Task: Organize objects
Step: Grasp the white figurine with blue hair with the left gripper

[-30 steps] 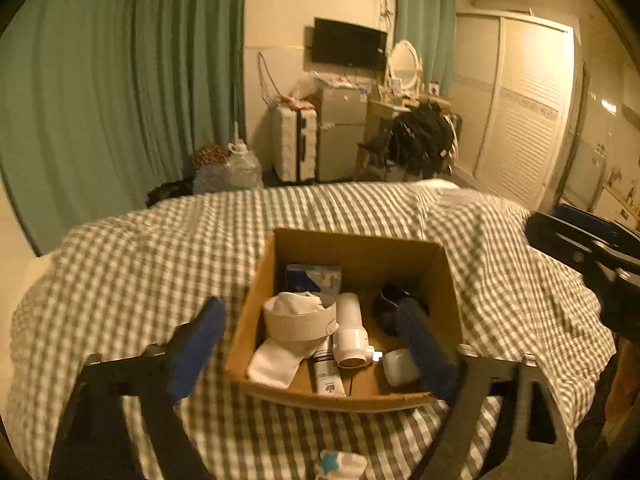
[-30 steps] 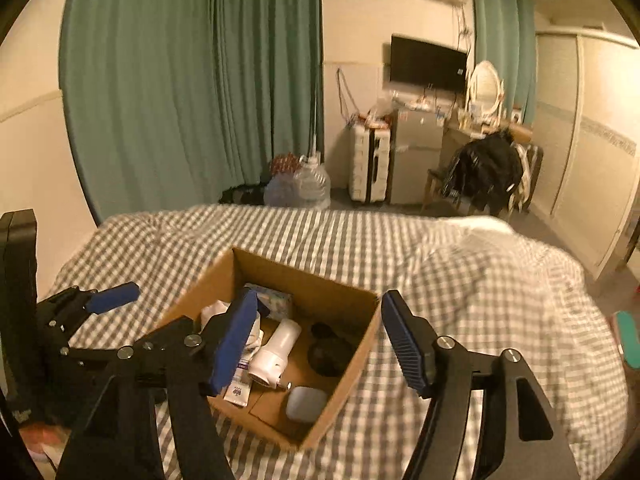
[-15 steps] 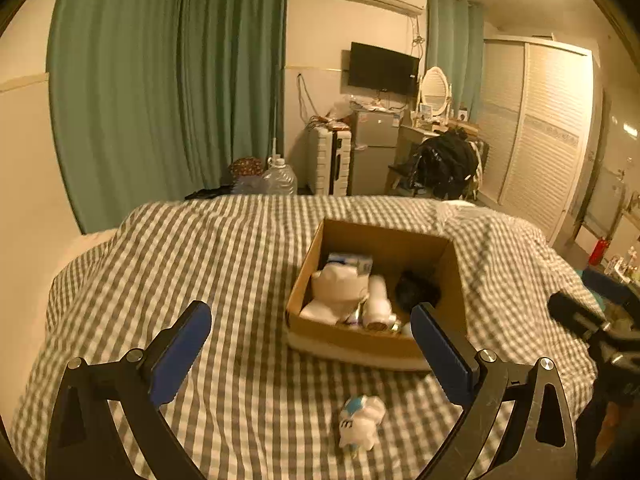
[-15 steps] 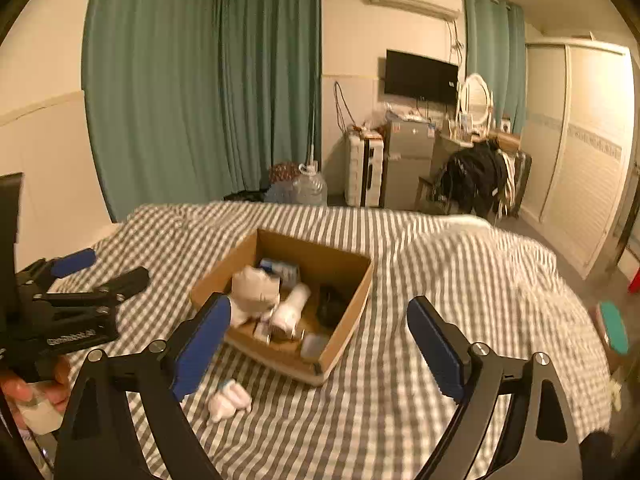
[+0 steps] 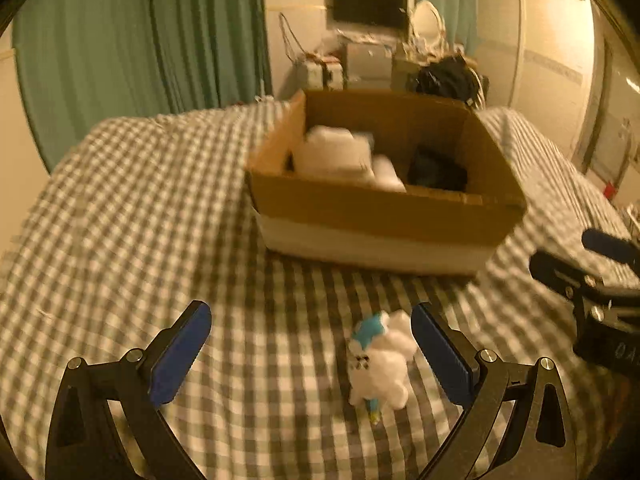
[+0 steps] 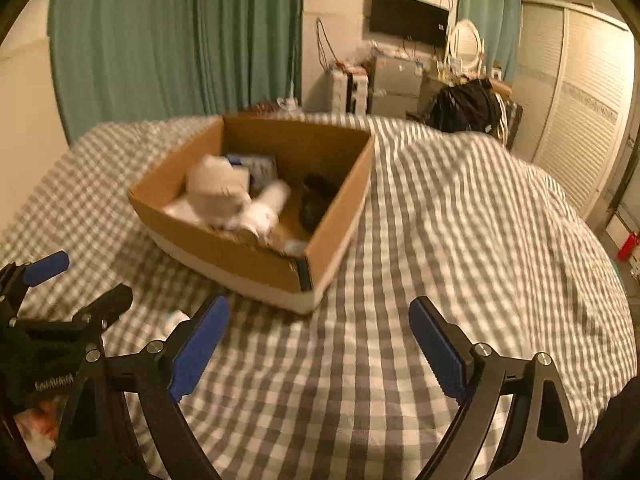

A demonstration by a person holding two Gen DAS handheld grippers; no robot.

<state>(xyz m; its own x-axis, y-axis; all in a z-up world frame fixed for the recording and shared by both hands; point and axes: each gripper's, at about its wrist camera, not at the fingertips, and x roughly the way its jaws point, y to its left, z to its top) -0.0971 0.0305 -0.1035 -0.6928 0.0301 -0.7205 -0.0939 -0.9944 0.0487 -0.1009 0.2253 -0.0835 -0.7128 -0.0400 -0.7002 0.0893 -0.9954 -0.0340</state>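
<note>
Left wrist view first: the left gripper [image 5: 310, 350] stands spread wide with nothing between its pads, low over the checked bedspread [image 5: 120, 208]. The small white plush toy [image 5: 380, 368], with a blue tuft, lies on the cloth just inside the right-hand finger [image 5: 438, 354], well off the middle of the gap. Beyond it sits the cardboard box [image 5: 384, 220], already holding a white bundle, a white bottle-like thing and something dark.

The step in hand looks like picking up the toy to put it in the box. To do that well, I would shift the left gripper sideways until the toy sits midway between the pads, lower it so the pads span the body, not the tuft, and close gently, since soft plush gives and can slip.

Right wrist view: the right gripper [image 6: 318, 346] is likewise released and empty over bare cloth near the box's front corner, and the left tool shows at the left edge.

Against the earlier frames, both grippers have dropped from above the box to just over the bed in front of it. The box now looms larger and is seen more from the side. The right jaws have just been opening, with nothing between them; the left jaws widened slightly.
</note>
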